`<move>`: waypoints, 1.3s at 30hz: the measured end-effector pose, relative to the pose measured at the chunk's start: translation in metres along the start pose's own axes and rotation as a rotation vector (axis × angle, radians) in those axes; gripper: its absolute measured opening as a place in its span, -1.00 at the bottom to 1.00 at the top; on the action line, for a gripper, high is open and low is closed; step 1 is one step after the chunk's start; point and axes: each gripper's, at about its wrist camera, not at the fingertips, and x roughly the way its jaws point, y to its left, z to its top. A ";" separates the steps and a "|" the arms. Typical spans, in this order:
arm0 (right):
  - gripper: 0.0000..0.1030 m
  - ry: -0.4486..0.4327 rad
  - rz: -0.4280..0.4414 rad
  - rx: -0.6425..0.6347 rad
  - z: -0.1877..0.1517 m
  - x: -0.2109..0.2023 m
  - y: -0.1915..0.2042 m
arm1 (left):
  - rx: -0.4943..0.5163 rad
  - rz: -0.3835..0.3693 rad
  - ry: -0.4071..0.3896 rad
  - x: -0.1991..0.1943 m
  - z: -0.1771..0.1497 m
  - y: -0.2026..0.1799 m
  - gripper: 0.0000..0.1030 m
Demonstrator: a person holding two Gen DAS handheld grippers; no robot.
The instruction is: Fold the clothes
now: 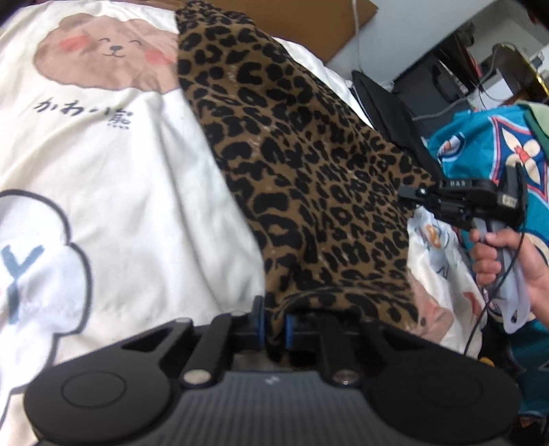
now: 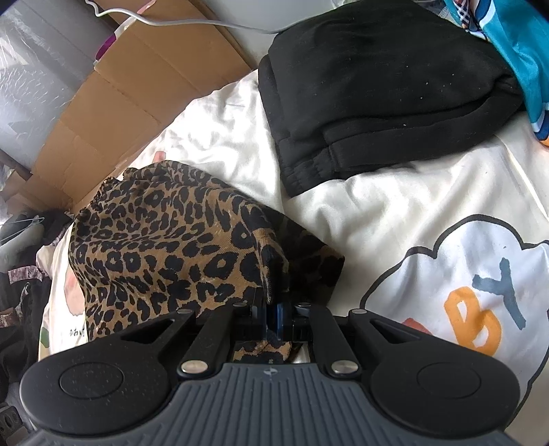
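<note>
A leopard-print garment (image 1: 302, 164) stretches across the cream bedspread (image 1: 120, 192), held up between both grippers. My left gripper (image 1: 273, 322) is shut on its near edge, with cloth bunched between the blue pads. In the left wrist view the right gripper (image 1: 411, 197) shows at the garment's right corner, held by a hand (image 1: 501, 257). In the right wrist view my right gripper (image 2: 272, 315) is shut on a folded edge of the leopard garment (image 2: 164, 254), which drapes away to the left over the bedspread (image 2: 394, 192).
A folded black garment (image 2: 377, 79) lies on the bed ahead of the right gripper. Teal patterned clothing (image 1: 480, 144) sits at the right, and a white printed bag (image 1: 435, 260) lies below it. Flattened cardboard (image 2: 137, 85) and a white cable (image 2: 178, 20) lie beyond the bed.
</note>
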 end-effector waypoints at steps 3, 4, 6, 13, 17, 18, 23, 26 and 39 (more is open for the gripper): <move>-0.94 -0.002 0.001 0.023 -0.003 0.000 -0.004 | 0.012 0.011 -0.012 -0.008 -0.001 0.004 -0.85; -0.94 -0.002 0.001 0.031 -0.005 -0.001 -0.005 | 0.018 0.013 -0.016 -0.011 -0.002 0.005 -0.86; -0.94 -0.003 0.002 0.046 -0.007 -0.001 -0.008 | 0.020 0.018 -0.022 -0.015 -0.002 0.008 -0.87; -0.92 -0.018 0.009 0.113 -0.008 -0.003 -0.014 | 0.039 0.030 -0.030 -0.021 -0.005 0.008 -0.89; -0.89 -0.060 0.022 0.142 0.001 -0.010 -0.017 | 0.037 0.028 -0.036 -0.022 -0.007 0.007 -0.90; -0.89 -0.066 0.025 0.148 0.003 -0.010 -0.018 | 0.022 0.024 -0.037 -0.022 -0.008 0.010 -0.90; -0.95 -0.096 0.060 0.147 0.015 -0.010 -0.016 | -0.068 -0.005 -0.040 -0.023 -0.012 0.022 -0.90; -0.97 -0.118 0.121 0.127 0.025 -0.014 -0.005 | -0.057 -0.003 -0.045 -0.024 -0.012 0.020 -0.91; -0.99 -0.039 0.058 0.169 0.013 0.011 -0.027 | 0.000 0.034 -0.060 -0.030 -0.021 0.016 -0.99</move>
